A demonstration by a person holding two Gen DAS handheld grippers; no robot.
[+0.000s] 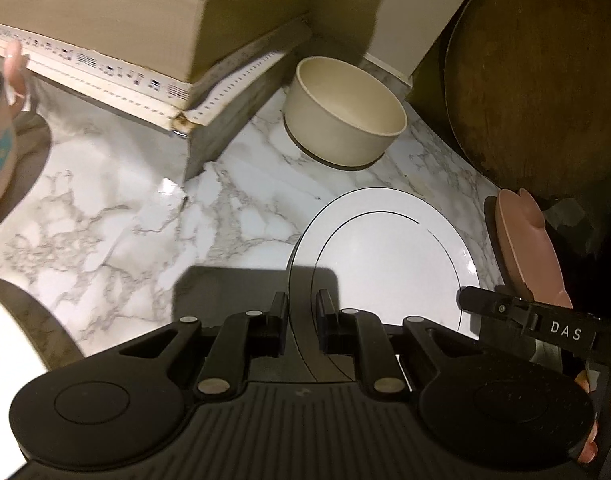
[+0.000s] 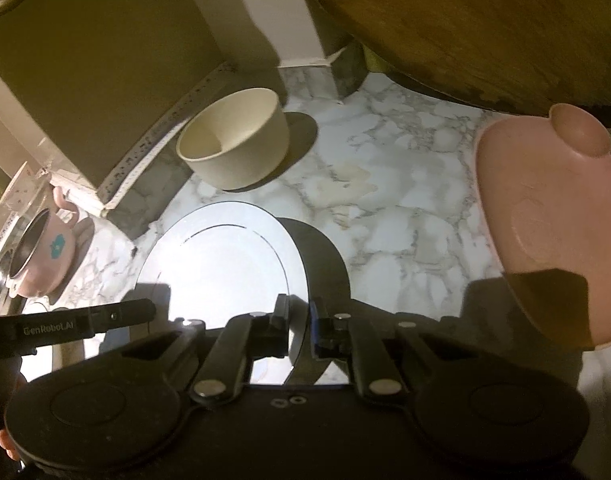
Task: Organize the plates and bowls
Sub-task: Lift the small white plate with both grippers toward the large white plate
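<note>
Two grippers, left gripper (image 1: 302, 312) and right gripper (image 2: 299, 320), clamped on opposite rims of white plate (image 1: 389, 256), sharing its weight above marble counter (image 1: 125, 220), near cream bowl (image 1: 345, 120) by back edge.

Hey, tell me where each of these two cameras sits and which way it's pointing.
Left wrist: on the left gripper, looking down along its fingers at the white plate they clamp by the rim; fingers of a hand show at lower right.
Right wrist: on the right gripper, angled down at the same white plate, shut on its opposite rim; fingers show at lower left.
Shared: plate, cream bowl, pink dish, pink mug, marble counter, and each view catches the other gripper.
</note>
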